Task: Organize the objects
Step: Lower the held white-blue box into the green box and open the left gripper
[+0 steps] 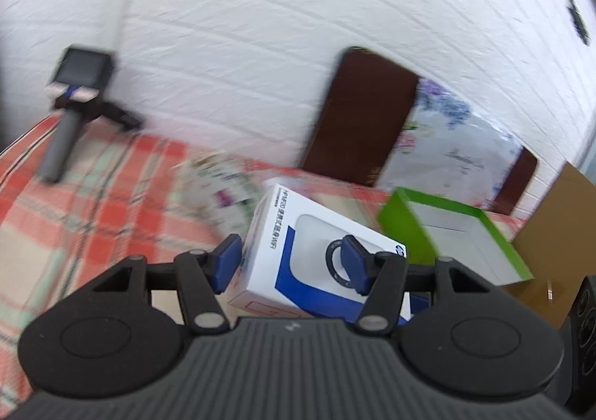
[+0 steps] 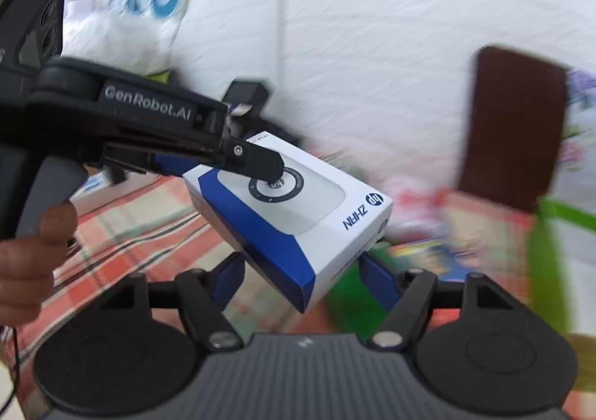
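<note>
Left tongs (image 1: 290,263) clamp white box (image 1: 298,234); green box (image 1: 458,234) beside.

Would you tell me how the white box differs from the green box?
The white box is closed and held up in the left gripper; the green box lies open beyond it, ungripped. The white box carries blue print; the green box is plain, pale inside. Both are rectangular.

The white and blue box (image 2: 294,211) says "ZHAN" in blue letters, next to a round "hp" sign. The black left gripper (image 2: 257,166) says "GenRobot.AI" on its side. The small print on the box's edge is too blurry to read.
</note>
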A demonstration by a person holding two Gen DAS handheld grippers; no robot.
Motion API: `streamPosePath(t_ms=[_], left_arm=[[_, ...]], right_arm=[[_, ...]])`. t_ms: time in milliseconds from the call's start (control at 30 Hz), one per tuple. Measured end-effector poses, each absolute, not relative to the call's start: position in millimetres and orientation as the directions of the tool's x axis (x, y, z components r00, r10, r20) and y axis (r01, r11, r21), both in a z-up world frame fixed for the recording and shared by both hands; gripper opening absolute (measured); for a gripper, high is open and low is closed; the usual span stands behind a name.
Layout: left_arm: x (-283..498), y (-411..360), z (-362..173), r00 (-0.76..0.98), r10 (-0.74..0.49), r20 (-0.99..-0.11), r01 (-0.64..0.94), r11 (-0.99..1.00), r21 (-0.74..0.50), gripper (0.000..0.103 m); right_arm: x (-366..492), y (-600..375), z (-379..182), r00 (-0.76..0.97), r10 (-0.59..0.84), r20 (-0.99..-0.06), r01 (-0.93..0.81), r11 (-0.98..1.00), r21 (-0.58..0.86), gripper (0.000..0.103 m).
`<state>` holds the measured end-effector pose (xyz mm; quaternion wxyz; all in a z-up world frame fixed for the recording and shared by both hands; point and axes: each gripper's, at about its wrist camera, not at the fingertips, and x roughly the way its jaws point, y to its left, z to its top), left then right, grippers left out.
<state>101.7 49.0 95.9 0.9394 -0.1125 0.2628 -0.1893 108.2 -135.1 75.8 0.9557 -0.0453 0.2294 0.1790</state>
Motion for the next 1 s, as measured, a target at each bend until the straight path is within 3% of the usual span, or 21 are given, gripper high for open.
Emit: streamPosePath(t_ms=[167,467,500,567,667,1000], left_arm=[[127.5,-44.0,108.8,0.731,-0.523,-0.438,0.445,0.852,-0.276,0.061],[169.8,-205.7,86.6,0.575,-0.662,-0.480,0.627,0.734,-0.261,0.061],[174.9,-219.6,81.0,0.556,-0.664,-0.499,0.634,0.728,-0.261,0.063],[182.4,-240.9,68.7,0.543,-0.636,-0.548,0.633,0.739,-0.230,0.063],[178.4,-250.9,56.5,0.559,-0.592,-0.580,0.618,0.764,-0.185,0.063],[143.3,-183.8,73.0,0.663,-0.510,-0.548,0.531,0.836,-0.134,0.064]], right_arm=[[100.9,-214.5,83.8,0.896,0.159,-0.416,-0.185,0.982,-0.024,0.070],[104.8,-348.6,57.9,0.897,-0.170,-0.407,0.154,0.985,-0.072,0.071],[111.4,-357.7,53.8,0.884,-0.224,-0.412,0.203,0.975,-0.093,0.072],[117.9,-375.0,44.5,0.850,-0.316,-0.421,0.298,0.948,-0.111,0.084],[116.2,-396.6,38.9,0.852,-0.292,-0.434,0.323,0.946,-0.003,0.085],[77.5,-363.7,49.6,0.906,-0.250,-0.342,0.269,0.963,0.008,0.086]])
